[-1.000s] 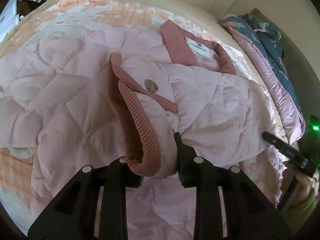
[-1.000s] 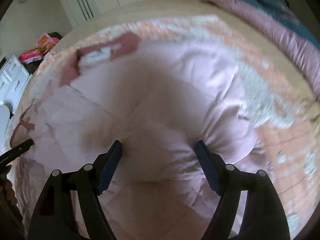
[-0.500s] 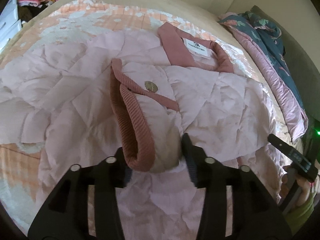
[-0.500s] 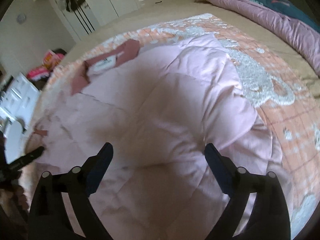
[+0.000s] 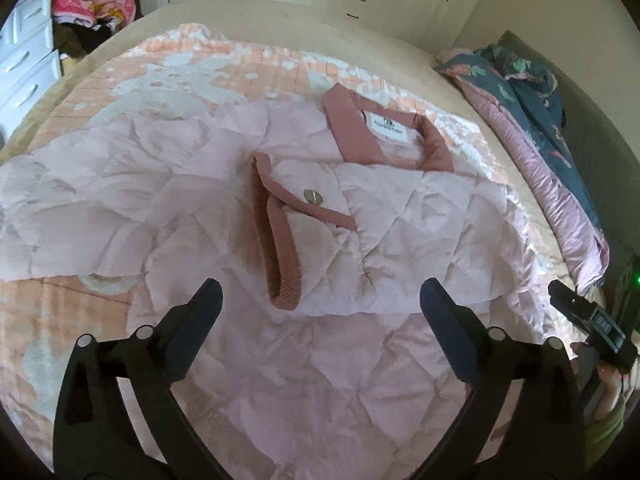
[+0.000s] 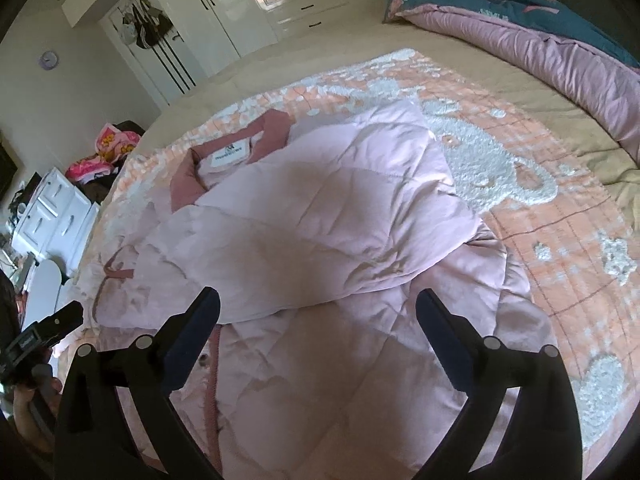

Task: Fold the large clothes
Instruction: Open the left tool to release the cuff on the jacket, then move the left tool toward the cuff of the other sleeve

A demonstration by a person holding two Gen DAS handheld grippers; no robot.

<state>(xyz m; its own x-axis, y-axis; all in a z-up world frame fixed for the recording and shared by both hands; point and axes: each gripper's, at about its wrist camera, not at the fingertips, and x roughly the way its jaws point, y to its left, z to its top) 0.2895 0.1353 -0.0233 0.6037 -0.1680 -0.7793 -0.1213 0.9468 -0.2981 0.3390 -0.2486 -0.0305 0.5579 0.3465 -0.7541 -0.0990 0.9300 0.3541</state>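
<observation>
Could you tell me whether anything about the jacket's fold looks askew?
Slightly. On the jacket, one sleeve is folded across the front, its ribbed cuff lying slanted, while the other sleeve is spread out and rumpled sideways. Both the left gripper and right gripper are open, holding nothing.

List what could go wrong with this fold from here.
1. The folded-in sleeve lies loose on the puffy pink jacket; both the left tongs and right tongs are open above it, so it may spring back.
2. The other sleeve is spread wide, so the fold could end up lopsided.
</observation>
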